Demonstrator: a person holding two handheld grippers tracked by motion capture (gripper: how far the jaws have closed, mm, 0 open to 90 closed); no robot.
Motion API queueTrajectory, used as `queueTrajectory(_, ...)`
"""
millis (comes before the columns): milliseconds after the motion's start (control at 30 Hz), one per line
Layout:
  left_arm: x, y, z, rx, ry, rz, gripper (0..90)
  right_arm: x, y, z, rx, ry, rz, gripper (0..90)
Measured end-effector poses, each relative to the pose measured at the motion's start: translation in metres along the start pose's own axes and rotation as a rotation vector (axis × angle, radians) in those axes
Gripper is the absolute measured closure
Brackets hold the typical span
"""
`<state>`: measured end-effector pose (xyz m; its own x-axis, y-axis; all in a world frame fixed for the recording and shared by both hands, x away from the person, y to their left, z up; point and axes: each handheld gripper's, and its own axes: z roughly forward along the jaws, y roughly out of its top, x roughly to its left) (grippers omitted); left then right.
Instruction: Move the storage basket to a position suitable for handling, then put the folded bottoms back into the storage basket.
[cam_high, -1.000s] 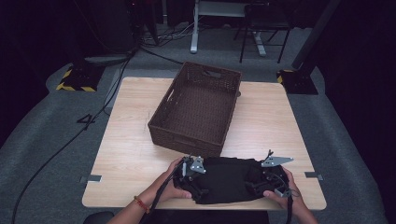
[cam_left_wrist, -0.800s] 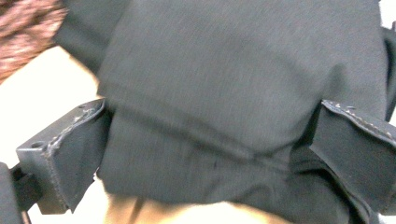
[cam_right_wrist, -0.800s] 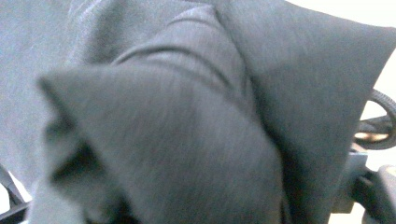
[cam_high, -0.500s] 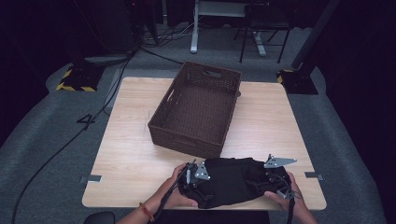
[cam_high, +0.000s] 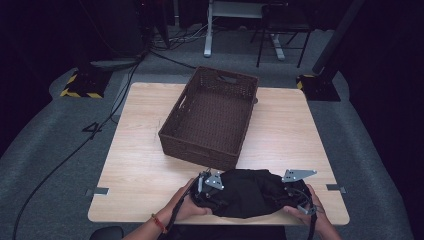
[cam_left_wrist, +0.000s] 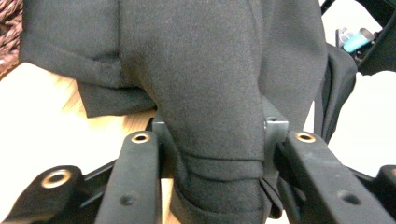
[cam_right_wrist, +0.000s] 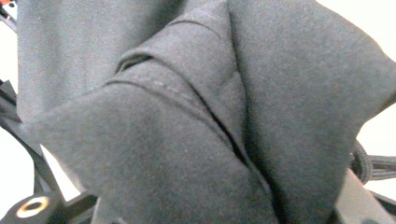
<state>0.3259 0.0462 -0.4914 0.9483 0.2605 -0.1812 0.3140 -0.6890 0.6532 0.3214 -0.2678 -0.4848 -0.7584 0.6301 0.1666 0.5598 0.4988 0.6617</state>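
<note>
Black cloth garment (cam_high: 247, 192), bunched, lying at the near edge of the tabletop (cam_high: 140, 145), toward its near right corner; long axis runs along that edge, ends pointing left and right. Left gripper (cam_high: 204, 189): jaws have just been closing and now pinch a gathered fold at the garment's left end. Right gripper (cam_high: 294, 192): jaws likewise just closing, clamped on folded cloth at the right end. Both ends secured; judged ready for lifting. Brown wicker basket (cam_high: 210, 117) stands just beyond, empty, mid-table.
</note>
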Motion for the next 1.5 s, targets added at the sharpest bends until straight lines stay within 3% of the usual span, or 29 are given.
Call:
queueTrajectory(400,-0.005,-0.002,-0.001,-0.015,0.027,0.052,68.7,0.004,-0.006,-0.004,-0.05,-0.005,-0.049,57.5)
queueTrajectory(533,-0.004,-0.005,0.0,-0.039,0.022,0.037,68.4,0.003,-0.007,-0.005,-0.059,-0.004,-0.048,57.6)
queueTrajectory(600,-0.007,-0.005,-0.001,-0.031,0.043,0.048,68.4,0.002,-0.008,-0.005,-0.066,0.004,-0.039,57.5)
queueTrajectory(733,-0.006,-0.006,-0.001,-0.039,0.039,0.054,68.5,0.002,-0.008,-0.005,-0.072,0.004,-0.047,57.6)
queueTrajectory(867,-0.009,-0.004,-0.001,-0.037,0.057,0.092,69.2,0.004,-0.009,-0.007,-0.078,-0.009,-0.06,58.9)
queueTrajectory(967,-0.011,-0.003,-0.001,-0.033,0.066,0.097,69.9,0.005,-0.009,-0.009,-0.084,-0.011,-0.066,59.8)
queueTrajectory(1067,-0.015,0.001,-0.001,-0.044,0.087,0.128,71.0,0.005,-0.012,-0.015,-0.103,-0.015,-0.064,61.7)
queueTrajectory(1500,-0.021,0.017,-0.004,-0.076,0.115,0.178,71.7,0.005,-0.011,-0.038,-0.132,-0.058,-0.07,62.5)
